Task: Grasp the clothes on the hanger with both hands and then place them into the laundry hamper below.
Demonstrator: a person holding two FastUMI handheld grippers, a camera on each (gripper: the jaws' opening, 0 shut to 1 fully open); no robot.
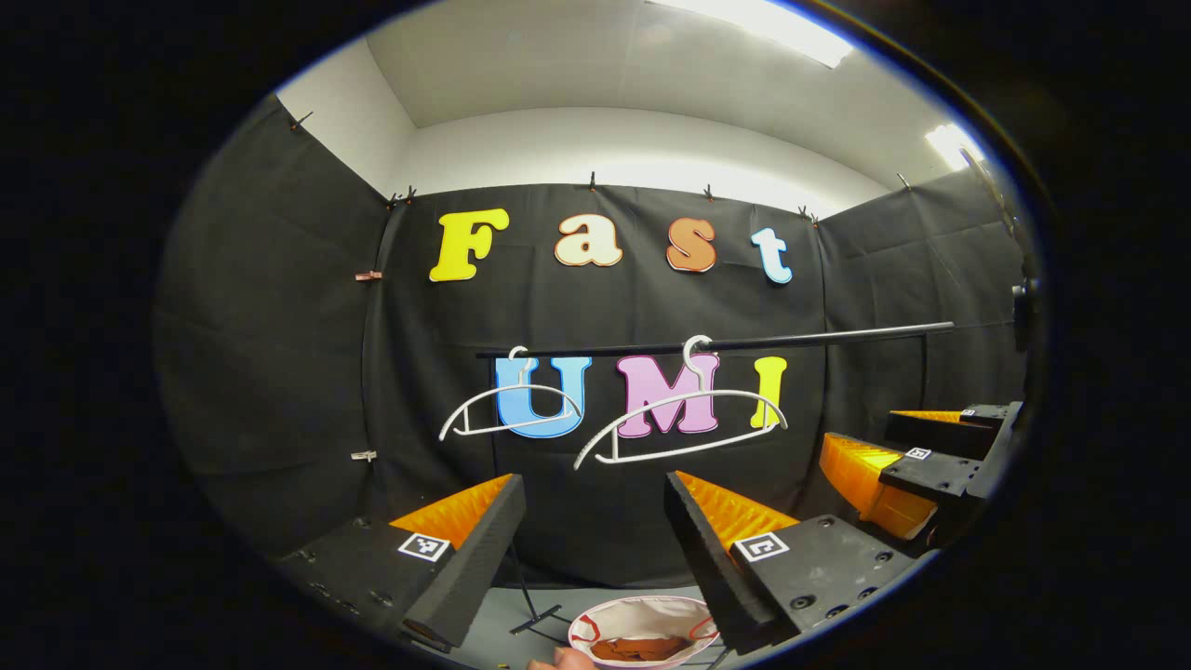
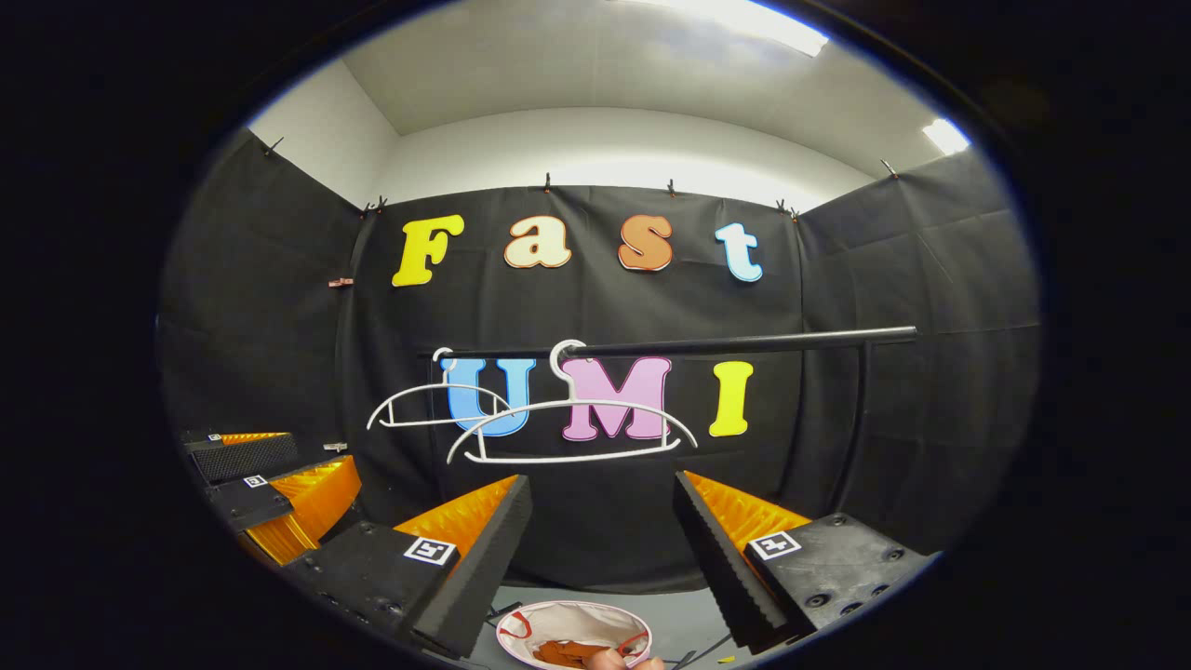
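We hold the left gripper (image 1: 593, 535) with its fingers spread wide and nothing between them; the right gripper (image 2: 601, 538) is likewise spread and empty. At 12 o'clock, two bare white hangers (image 1: 682, 423) hang on the black rail (image 1: 716, 343). At 6 o'clock below, the laundry hamper (image 1: 642, 616) contains the orange-brown clothes (image 1: 640, 648), with a hand (image 2: 619, 660) at its near rim.

Left gripper (image 1: 595, 521): fingers spread apart, holding nothing.
Right gripper (image 1: 916, 461): at the right edge.
Hangers (image 1: 684, 419): two white, bare, on the black rail (image 1: 716, 342).
Laundry hamper (image 1: 644, 631): below, orange-brown clothes (image 1: 642, 648) inside.
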